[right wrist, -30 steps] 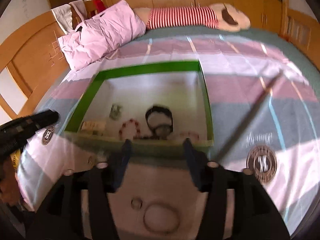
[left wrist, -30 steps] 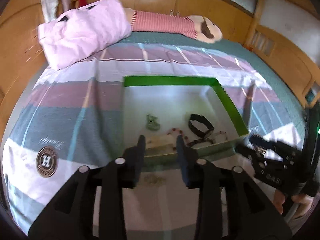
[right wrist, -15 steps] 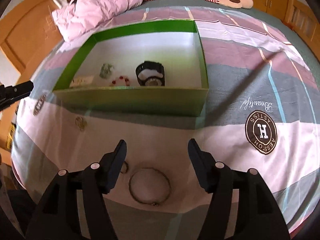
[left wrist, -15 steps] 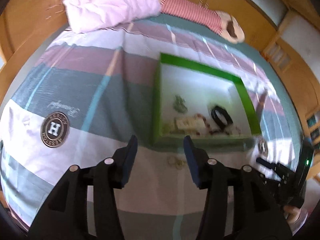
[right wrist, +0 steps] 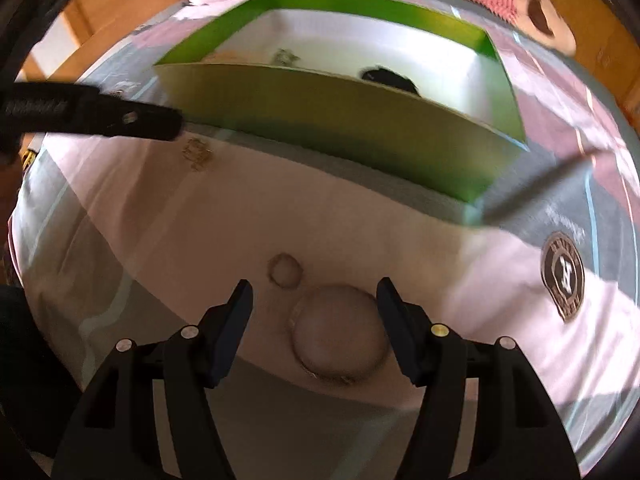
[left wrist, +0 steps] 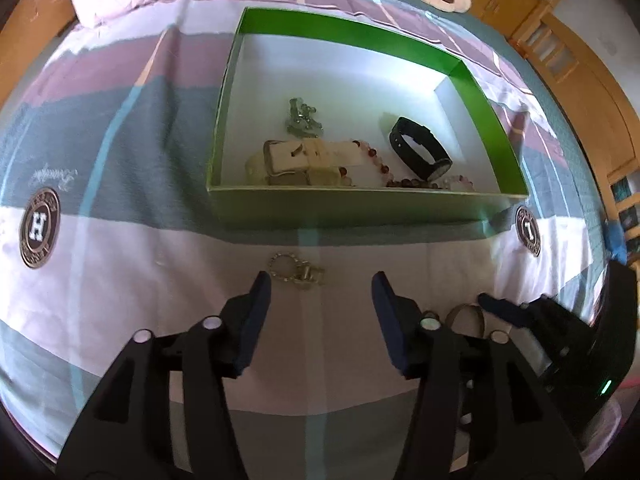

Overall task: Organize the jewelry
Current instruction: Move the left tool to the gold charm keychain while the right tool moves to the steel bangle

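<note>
Your left gripper [left wrist: 320, 292] hangs over the bedspread [left wrist: 120, 240] in the lower middle of the left wrist view. Its fingers stand apart, having just been opening, with nothing between them. The small chain piece [left wrist: 294, 270] lies just beyond the tips, nearer the left finger and not touched.

Your right gripper [right wrist: 314, 300] has its fingers apart too, empty. The large bangle [right wrist: 338, 334] lies on the bedspread between them in the lower middle of the right wrist view; the pads do not look pressed on it, though the blur leaves that a little unsure. A small ring [right wrist: 285, 270] sits just up and left of the bangle, outside the fingers.

Green box [left wrist: 360, 204], centre of the left view, open. Already inside, along its near wall:
- cream strap piece [left wrist: 304, 160], lower left of the box floor
- pale green trinket [left wrist: 302, 118] just above it
- red bead strand [left wrist: 384, 168] running right from the strap
- black wristband [left wrist: 420, 148], right side, lying over the beads

Progress, by my reading: roughly half. Four pieces boxed, three loose on the bedspread in front of the box: chain piece, bangle, ring. A further pale strand may lie under the wristband; too small to tell.

Step in hand looks like a two-handed pickup, left on the chain, right on the bangle. Neither grip is made yet.
</note>
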The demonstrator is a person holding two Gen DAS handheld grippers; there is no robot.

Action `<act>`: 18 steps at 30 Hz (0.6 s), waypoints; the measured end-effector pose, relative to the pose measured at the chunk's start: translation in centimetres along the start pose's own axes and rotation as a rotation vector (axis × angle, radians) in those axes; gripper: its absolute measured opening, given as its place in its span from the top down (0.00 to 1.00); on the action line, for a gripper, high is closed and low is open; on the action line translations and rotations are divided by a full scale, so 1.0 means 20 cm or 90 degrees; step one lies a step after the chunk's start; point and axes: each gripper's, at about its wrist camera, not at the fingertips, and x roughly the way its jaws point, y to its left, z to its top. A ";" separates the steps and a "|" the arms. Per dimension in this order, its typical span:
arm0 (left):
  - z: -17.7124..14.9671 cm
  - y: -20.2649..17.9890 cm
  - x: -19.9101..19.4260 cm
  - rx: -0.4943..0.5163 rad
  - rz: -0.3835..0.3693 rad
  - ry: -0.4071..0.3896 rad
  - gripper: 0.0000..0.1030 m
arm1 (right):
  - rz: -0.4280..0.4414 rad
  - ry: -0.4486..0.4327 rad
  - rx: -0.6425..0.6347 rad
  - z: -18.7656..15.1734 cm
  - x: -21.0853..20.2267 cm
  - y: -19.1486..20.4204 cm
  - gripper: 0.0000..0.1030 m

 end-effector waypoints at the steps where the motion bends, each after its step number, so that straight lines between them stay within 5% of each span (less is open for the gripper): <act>1: 0.00 0.01 0.01 -0.010 -0.003 0.005 0.43 | 0.000 -0.004 -0.004 0.00 0.01 0.01 0.38; 7: 0.00 0.07 0.05 -0.029 0.004 0.028 0.42 | -0.032 0.031 -0.017 0.00 0.02 0.01 0.36; 9: 0.00 0.08 0.06 -0.036 0.003 0.034 0.42 | -0.032 0.030 -0.001 0.00 0.00 -0.03 0.24; 18: 0.01 -0.01 0.10 -0.023 -0.024 0.045 0.52 | -0.035 0.052 0.047 0.00 0.01 -0.14 0.23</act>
